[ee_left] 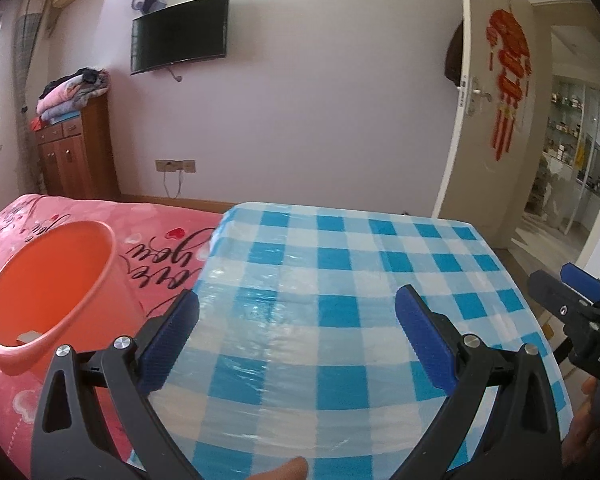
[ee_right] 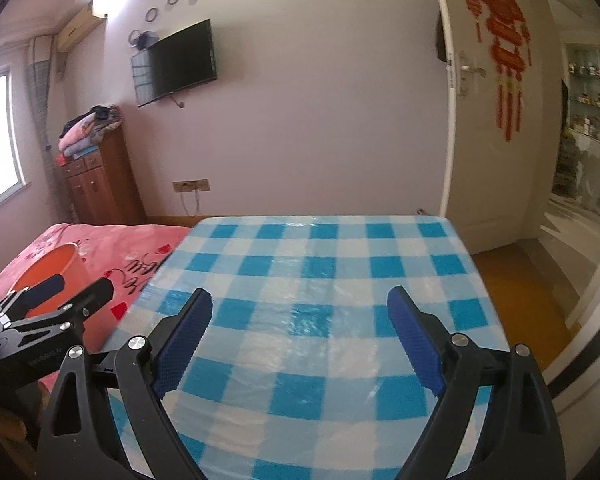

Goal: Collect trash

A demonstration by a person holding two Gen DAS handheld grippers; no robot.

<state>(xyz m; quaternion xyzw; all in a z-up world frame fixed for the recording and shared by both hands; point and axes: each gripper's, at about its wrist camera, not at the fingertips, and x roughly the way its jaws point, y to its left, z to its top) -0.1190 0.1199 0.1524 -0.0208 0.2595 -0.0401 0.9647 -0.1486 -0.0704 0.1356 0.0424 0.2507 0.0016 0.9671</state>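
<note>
The left gripper (ee_left: pixel 296 308) is held over the table (ee_left: pixel 380 264), its jaws wide apart with nothing between them. The right gripper (ee_right: pixel 300 312) is likewise spread wide and empty above the same checked cloth. Each is seen at the edge of the other's view: the right one past the table's right edge, the left one over the bed (ee_right: pixel 112 240).

The cloth's far edge is seen running straight below the wall, and its right edge falls off toward bare floor (ee_right: pixel 516 280) and an open door (ee_right: pixel 496 120). The left edge meets the pink bed.

The orange bin (ee_left: pixel 60 280) is set on the bed, just beside the table's left edge. A small pale piece (ee_left: pixel 27 337), possibly trash, is seen low inside it; the view there is too blocked to be sure.
</note>
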